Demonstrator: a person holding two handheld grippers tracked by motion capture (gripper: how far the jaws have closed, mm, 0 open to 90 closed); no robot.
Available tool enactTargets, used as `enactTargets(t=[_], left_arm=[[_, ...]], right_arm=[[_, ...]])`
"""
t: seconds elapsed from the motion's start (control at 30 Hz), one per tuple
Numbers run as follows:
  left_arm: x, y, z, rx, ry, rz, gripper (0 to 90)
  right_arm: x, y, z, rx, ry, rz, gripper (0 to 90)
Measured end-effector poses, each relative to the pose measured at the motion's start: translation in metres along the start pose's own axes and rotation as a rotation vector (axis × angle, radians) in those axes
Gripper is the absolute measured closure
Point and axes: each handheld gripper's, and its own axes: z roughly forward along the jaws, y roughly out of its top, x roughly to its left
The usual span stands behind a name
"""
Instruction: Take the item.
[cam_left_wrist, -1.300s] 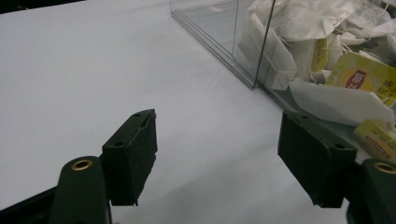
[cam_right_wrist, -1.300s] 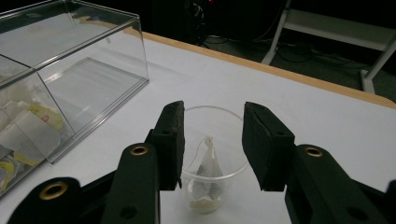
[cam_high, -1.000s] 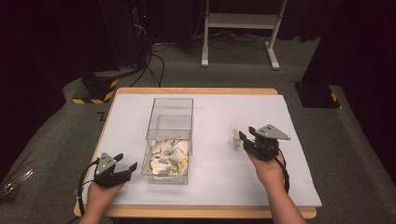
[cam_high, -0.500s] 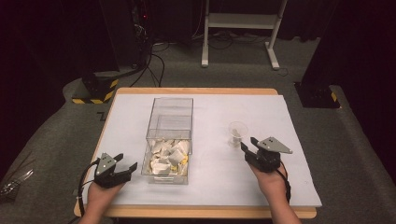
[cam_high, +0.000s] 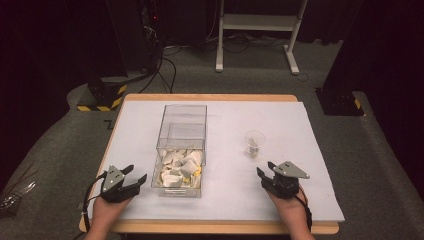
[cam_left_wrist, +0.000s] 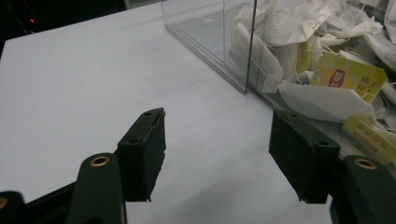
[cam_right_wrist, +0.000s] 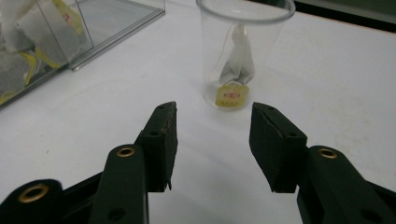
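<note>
Now we hold both jaws wide: the right hand-held gripper (cam_right_wrist: 214, 144) faces the thin plastic cup (cam_right_wrist: 243, 53) toward the bench's right edge, tea bag (cam_right_wrist: 236, 70) inside. Light and crushable, we judge; pinch its rim gently. The left hand-held gripper (cam_left_wrist: 217, 158) idles.

We see a wooden table (cam_high: 150, 97) under a white sheet (cam_high: 280, 120) — on it stand a clear box (cam_high: 182, 127) of tea bags (cam_high: 180, 167) and a plastic cup (cam_high: 254, 142) — well apart
</note>
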Motion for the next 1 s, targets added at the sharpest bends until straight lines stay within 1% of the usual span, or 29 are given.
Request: enactTargets(t=[0.03, 0.07, 0.13, 0.17, 0.23, 0.33, 0.4, 0.5, 0.53, 0.57, 0.6, 0.67, 0.7, 0.77, 0.8, 0.87, 1.0], left_arm=[[0.000, 0.001, -0.001, 0.001, -0.014, -0.006, 38.5], [0.000, 0.002, -0.002, -0.002, -0.027, -0.024, 38.3], [0.000, 0.005, -0.004, 0.006, -0.049, -0.069, 35.7], [-0.001, 0.005, -0.005, 0.007, -0.059, -0.082, 35.4], [-0.003, 0.007, -0.007, 0.007, -0.068, -0.086, 35.6], [-0.007, 0.009, -0.009, 0.006, -0.078, -0.090, 33.7], [-0.010, 0.010, -0.011, -0.004, -0.080, -0.089, 31.5], [-0.014, 0.011, -0.014, -0.017, -0.084, -0.076, 31.0], [-0.015, 0.012, -0.015, -0.022, -0.084, -0.077, 30.6], [-0.016, 0.013, -0.016, -0.023, -0.090, -0.088, 27.9], [-0.017, 0.013, -0.017, -0.033, -0.097, -0.086, 27.4], [-0.019, 0.015, -0.020, -0.036, -0.091, -0.065, 26.8], [-0.020, 0.015, -0.021, -0.037, -0.089, -0.062, 25.4], [-0.023, 0.016, -0.025, -0.044, -0.096, -0.052, 25.9], [-0.024, 0.017, -0.028, -0.046, -0.092, -0.048, 26.1], [-0.028, 0.017, -0.032, -0.050, -0.092, -0.048, 26.0], [-0.034, 0.019, -0.042, -0.069, -0.094, -0.043, 25.1]], right_arm=[[0.000, -0.002, 0.000, 0.004, -0.003, -0.006, 51.6], [0.000, -0.005, 0.000, 0.006, -0.004, -0.005, 51.6], [-0.003, -0.010, 0.000, 0.002, -0.004, 0.011, 51.8], [-0.004, -0.012, -0.001, 0.003, -0.003, 0.025, 51.8], [-0.007, -0.015, -0.001, 0.006, 0.004, 0.042, 51.8], [-0.009, -0.018, 0.000, 0.012, 0.001, 0.043, 51.9], [-0.010, -0.019, 0.000, 0.012, 0.003, 0.049, 51.9], [-0.011, -0.019, 0.000, 0.011, 0.000, 0.053, 51.9], [-0.011, -0.019, 0.001, 0.011, -0.002, 0.059, 51.9], [-0.011, -0.019, 0.002, 0.012, -0.002, 0.059, 51.9], [-0.012, -0.019, 0.002, 0.015, -0.003, 0.057, 51.9], [-0.011, -0.019, 0.004, 0.018, -0.006, 0.057, 51.9], [-0.010, -0.018, 0.004, 0.018, -0.007, 0.056, 51.8], [-0.010, -0.018, 0.004, 0.018, -0.006, 0.056, 51.8], [-0.010, -0.018, 0.004, 0.018, -0.006, 0.060, 51.8], [-0.010, -0.017, 0.005, 0.016, -0.002, 0.067, 51.9], [-0.009, -0.017, 0.009, 0.017, 0.014, 0.052, 51.9]])
